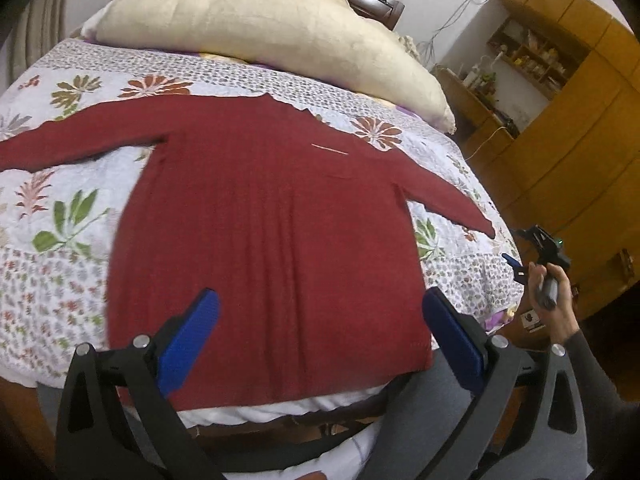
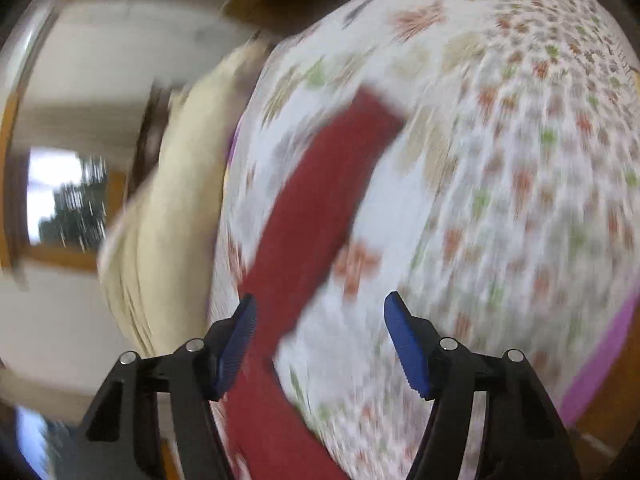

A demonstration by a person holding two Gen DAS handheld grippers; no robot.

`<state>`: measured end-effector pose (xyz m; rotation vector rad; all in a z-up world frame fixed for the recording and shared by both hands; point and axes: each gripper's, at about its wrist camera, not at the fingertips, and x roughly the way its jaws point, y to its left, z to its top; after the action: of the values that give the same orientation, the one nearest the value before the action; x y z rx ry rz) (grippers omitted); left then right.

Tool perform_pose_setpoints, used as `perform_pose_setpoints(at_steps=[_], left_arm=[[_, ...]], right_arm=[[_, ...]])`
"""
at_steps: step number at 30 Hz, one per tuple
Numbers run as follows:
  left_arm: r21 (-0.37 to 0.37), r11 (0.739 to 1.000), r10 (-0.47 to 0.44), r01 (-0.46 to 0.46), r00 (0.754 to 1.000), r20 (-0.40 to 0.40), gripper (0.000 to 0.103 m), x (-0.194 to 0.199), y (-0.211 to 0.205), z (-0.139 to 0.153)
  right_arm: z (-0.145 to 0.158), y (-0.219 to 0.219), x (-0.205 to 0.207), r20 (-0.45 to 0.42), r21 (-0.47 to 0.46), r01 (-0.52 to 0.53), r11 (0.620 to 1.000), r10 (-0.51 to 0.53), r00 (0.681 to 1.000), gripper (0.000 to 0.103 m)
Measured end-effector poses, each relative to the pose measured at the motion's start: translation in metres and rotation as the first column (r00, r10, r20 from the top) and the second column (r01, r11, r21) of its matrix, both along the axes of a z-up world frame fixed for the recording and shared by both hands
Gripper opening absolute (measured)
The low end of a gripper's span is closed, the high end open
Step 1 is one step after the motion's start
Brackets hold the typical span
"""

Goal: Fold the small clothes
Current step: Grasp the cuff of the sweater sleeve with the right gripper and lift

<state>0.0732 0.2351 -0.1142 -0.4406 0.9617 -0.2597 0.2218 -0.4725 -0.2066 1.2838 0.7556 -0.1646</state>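
Note:
A dark red long-sleeved top (image 1: 264,220) lies flat on the floral bedspread (image 1: 60,240), sleeves spread to both sides, hem towards me. My left gripper (image 1: 320,320) hangs open above the hem, its blue pads apart and nothing between them. At the bed's right edge a hand holds my right gripper (image 1: 516,264), just beyond the right cuff. The right wrist view is blurred by motion: the red sleeve (image 2: 320,208) runs diagonally across the bedspread (image 2: 500,200), and my right gripper (image 2: 320,312) is open above it, holding nothing.
A large cream pillow (image 1: 256,28) lies across the head of the bed behind the top. A wooden cabinet with cluttered shelves (image 1: 560,92) stands to the right of the bed. The person's legs in grey are against the near bed edge (image 1: 280,408).

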Motion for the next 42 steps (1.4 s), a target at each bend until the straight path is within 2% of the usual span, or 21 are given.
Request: perform_pose_setpoints(at_steps=[3,4,6,9,15,20,24,27,30,33,36,38,40,42], left_arm=[[-0.012,1.0,-0.016,0.016,0.999,-0.029,0.1,0.011,-0.008,-0.008],[-0.004,1.0,-0.019,0.019,0.999,-0.035,0.1,0.016,-0.011,-0.011],[0.011,1.0,-0.018,0.018,0.999,-0.05,0.1,0.025,-0.015,-0.014],[0.012,1.0,-0.013,0.014,0.997,-0.073,0.1,0.037,-0.017,-0.018],[-0.001,1.0,-0.006,0.006,0.996,-0.094,0.1,0.051,-0.02,-0.031],[-0.077,0.996,0.027,-0.04,0.986,-0.164,0.1,0.06,-0.008,-0.045],[-0.118,0.986,0.091,-0.117,0.974,-0.209,0.1,0.061,0.015,-0.053],[-0.137,0.974,0.148,-0.181,0.964,-0.22,0.1,0.055,0.037,-0.056],[-0.21,0.946,0.196,-0.247,0.951,-0.238,0.1,0.052,0.064,-0.06],[-0.331,0.884,0.247,-0.331,0.93,-0.273,0.1,0.048,0.098,-0.066],[-0.396,0.829,0.296,-0.394,0.911,-0.288,0.1,0.044,0.127,-0.07],[-0.416,0.809,0.316,-0.415,0.904,-0.288,0.1,0.043,0.14,-0.071],[-0.445,0.792,0.32,-0.418,0.905,-0.28,0.1,0.046,0.151,-0.072],[-0.459,0.786,0.322,-0.414,0.908,-0.267,0.1,0.049,0.157,-0.071]], right_arm=[[-0.018,-0.039,0.016,0.041,0.065,0.082,0.994,-0.085,0.996,0.056],[-0.024,-0.047,0.025,0.052,0.078,0.104,0.992,-0.108,0.993,0.056],[-0.031,-0.057,0.039,0.035,0.09,0.117,0.989,-0.12,0.992,0.056],[-0.053,-0.054,0.056,-0.053,0.092,0.145,0.985,-0.141,0.989,0.056],[-0.07,-0.061,0.073,-0.074,0.054,0.241,0.969,-0.237,0.969,0.056],[-0.066,-0.056,0.094,-0.086,-0.029,0.22,0.975,-0.222,0.971,0.056],[-0.06,-0.057,0.095,-0.081,-0.041,0.199,0.979,-0.202,0.976,0.022],[-0.043,-0.05,0.095,-0.069,-0.113,0.166,0.98,-0.175,0.982,0.015],[-0.009,-0.033,0.1,-0.053,-0.249,0.098,0.964,-0.114,0.992,0.014],[0.029,-0.015,0.106,-0.02,-0.358,0.058,0.932,-0.07,0.997,0.013],[0.074,0.014,0.114,0.007,-0.468,0.005,0.884,-0.002,1.0,0.013],[0.102,0.045,0.119,0.02,-0.539,-0.049,0.841,0.071,0.997,0.013],[0.128,0.083,0.127,0.027,-0.613,-0.104,0.783,0.152,0.988,0.013],[0.143,0.117,0.134,0.022,-0.662,-0.152,0.734,0.221,0.975,0.013]])
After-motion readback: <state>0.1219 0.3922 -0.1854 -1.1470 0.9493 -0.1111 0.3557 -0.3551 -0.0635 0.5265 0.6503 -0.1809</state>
